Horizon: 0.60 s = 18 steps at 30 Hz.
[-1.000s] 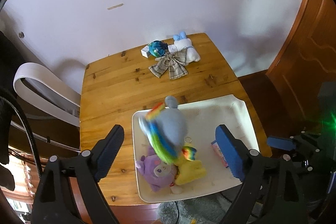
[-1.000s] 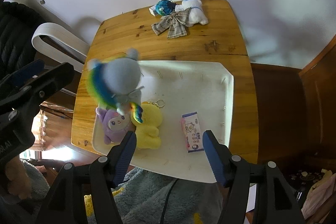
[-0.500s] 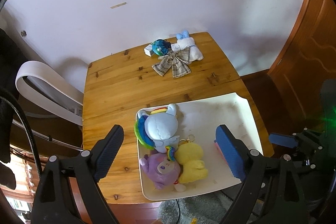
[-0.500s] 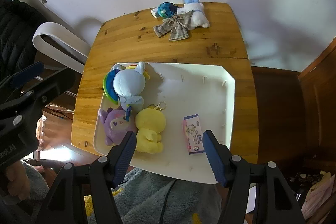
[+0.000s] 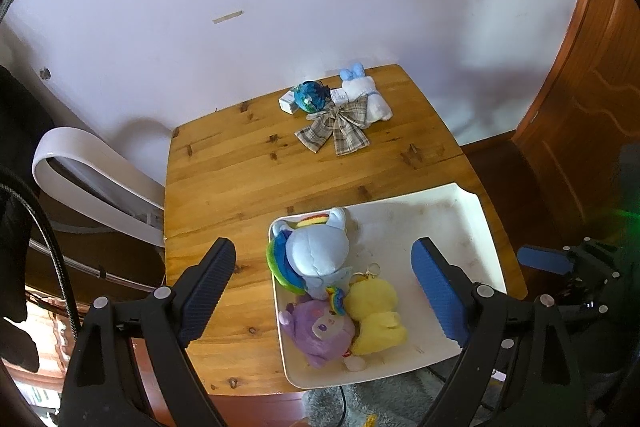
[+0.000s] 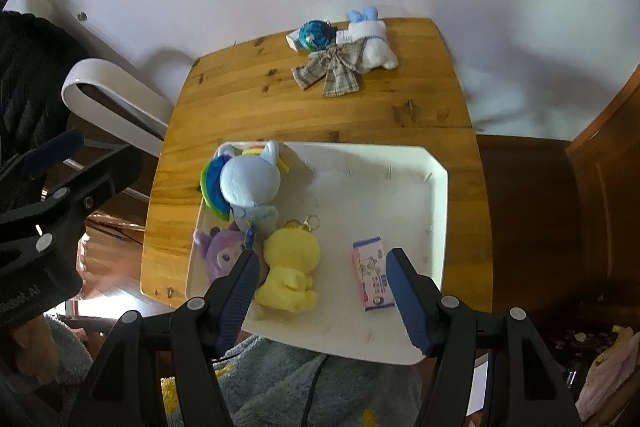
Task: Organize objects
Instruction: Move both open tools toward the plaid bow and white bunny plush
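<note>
On the near right part of the wooden worktop (image 6: pixel 248 95) sits one white tray (image 6: pixel 400 187), and I count three plush toys packed along its left side: a pale blue one with a rainbow mane (image 6: pixel 250 183) at the far left corner, a purple one (image 6: pixel 218 253) at the near left corner, and a yellow one (image 6: pixel 292 267) just right of the purple, touching both. The yellow one has a little metal keyring at its head. One small pink tissue pack (image 6: pixel 372 279) lies alone toward the tray's near right, well apart from the plushies.

Over at the far edge of the worktop there's a second little pile: one plaid bow (image 5: pixel 334 127), one teal round thing (image 5: pixel 310 97) sitting on a small white box (image 5: pixel 288 103), and one white plush with blue ears (image 5: pixel 366 95), all bunched up and touching. Nothing stands between that pile and the tray, just bare wood. A white curved chair back (image 5: pixel 92 171) pokes in off the left edge.

Both tongs hang above the tray's near edge, pointing steeply down, holding nothing. The left tongs (image 5: pixel 324 279) are spread wide, and from their camera the three plushies sit between the two fingers. The right tongs (image 6: pixel 320 279) are open too, at a middling gap, with the yellow plush and the tissue pack showing between their tips, well below.
</note>
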Available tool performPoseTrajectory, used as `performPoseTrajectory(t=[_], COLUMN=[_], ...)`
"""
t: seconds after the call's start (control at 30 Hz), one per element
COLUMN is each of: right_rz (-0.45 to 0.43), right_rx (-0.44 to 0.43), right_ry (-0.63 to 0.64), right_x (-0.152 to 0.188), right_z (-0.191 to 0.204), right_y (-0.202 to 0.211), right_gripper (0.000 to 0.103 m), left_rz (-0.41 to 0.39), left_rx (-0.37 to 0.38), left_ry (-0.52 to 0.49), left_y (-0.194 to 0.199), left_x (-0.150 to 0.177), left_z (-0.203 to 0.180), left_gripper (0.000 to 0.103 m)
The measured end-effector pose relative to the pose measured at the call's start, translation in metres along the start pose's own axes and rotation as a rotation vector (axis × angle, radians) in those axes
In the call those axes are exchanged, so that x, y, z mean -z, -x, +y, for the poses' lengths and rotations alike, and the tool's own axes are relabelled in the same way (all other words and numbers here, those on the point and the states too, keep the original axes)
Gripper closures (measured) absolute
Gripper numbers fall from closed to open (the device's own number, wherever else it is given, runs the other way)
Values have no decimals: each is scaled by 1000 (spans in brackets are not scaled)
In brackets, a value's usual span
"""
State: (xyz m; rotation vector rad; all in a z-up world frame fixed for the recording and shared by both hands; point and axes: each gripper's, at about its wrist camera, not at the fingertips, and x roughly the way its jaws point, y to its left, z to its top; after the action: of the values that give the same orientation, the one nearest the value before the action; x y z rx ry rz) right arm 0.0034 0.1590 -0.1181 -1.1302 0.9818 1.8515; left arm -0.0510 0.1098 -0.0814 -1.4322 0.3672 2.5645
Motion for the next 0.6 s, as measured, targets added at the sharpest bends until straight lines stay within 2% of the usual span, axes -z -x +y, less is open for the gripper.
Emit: performPoseTrajectory(t=[0.27,0.6], right_rz=[-66,-82], right_rx=[4,22], right_ry=[-29,-39], right_x=[-28,-71], right_z=[-3,-6], right_y=[11,3], right_gripper=[37,37], left_rz=[-15,-29], left_rx=[-18,-29], left_ry=[18,57], left_y=[1,-8], left_x=[-21,-66], left_z=[22,59], left_gripper=[12,12])
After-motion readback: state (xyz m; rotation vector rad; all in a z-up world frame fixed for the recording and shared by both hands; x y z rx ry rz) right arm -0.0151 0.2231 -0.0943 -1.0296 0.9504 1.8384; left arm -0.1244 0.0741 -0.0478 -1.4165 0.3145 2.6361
